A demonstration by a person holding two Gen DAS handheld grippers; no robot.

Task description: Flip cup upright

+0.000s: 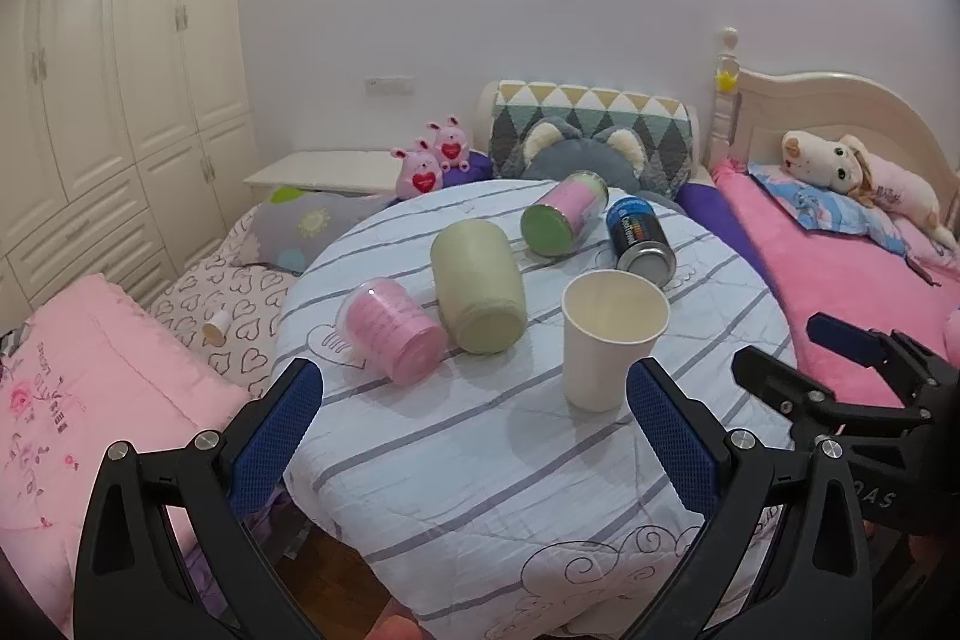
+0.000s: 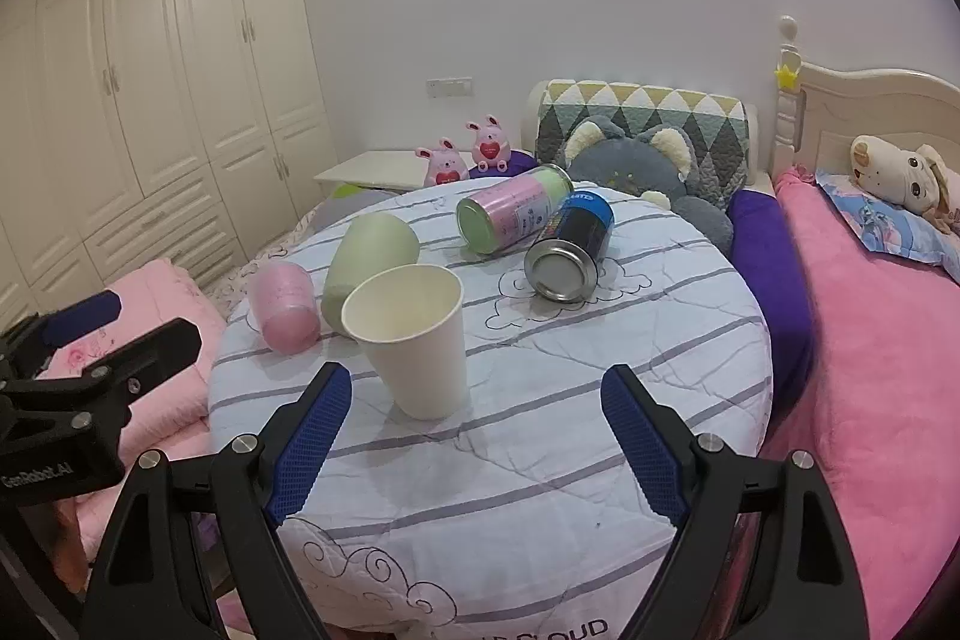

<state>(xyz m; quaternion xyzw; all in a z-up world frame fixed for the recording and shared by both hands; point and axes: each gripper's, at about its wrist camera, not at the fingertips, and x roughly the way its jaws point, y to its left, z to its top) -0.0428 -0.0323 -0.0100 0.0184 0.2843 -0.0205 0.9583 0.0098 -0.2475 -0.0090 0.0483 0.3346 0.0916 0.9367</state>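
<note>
A white paper cup [image 1: 606, 337] stands upright, mouth up, on the round table covered with a striped cloth [image 1: 480, 460]; it also shows in the right wrist view [image 2: 417, 340]. My left gripper [image 1: 474, 436] is open and empty, just short of the cup, which sits by its right finger. My right gripper [image 2: 474, 436] is open and empty, with the cup just ahead of its left finger. Each gripper shows at the edge of the other's view: the right gripper [image 1: 840, 370] and the left gripper [image 2: 90, 346].
Lying on their sides behind the cup are a pale green cup [image 1: 480, 286], a pink cup [image 1: 393, 331], a pink and green can [image 1: 564, 214] and a dark spray can [image 1: 639, 238]. Beds with pink bedding and plush toys flank the table.
</note>
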